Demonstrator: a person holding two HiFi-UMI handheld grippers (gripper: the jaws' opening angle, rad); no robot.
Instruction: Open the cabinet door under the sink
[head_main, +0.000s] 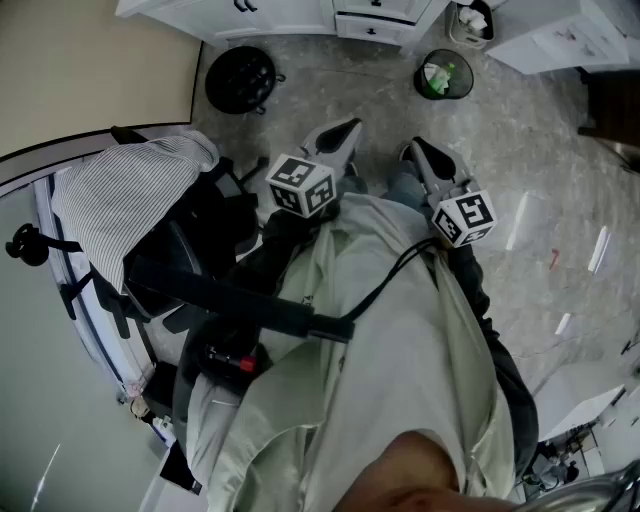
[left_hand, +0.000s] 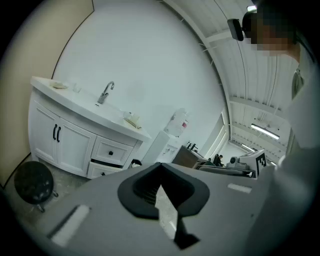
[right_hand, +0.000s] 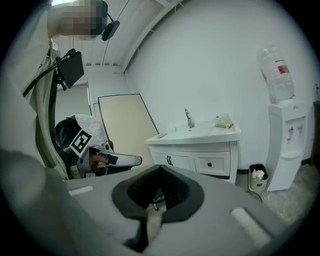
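— Along the head view's top edge, the cabinet door (head_main: 280, 15) is seen shut, well apart from the left gripper (head_main: 338, 135) and right gripper (head_main: 425, 155). Is approach judged the step?

— Yes; both are clenched on nothing. Left gripper view, centre left: the door (left_hand: 72, 147) sits under the sink (left_hand: 85, 102); jaws must be parted for its handle (left_hand: 56, 132). Right gripper view, upper right: the red label on a water bottle (right_hand: 276, 80) cannot be read.
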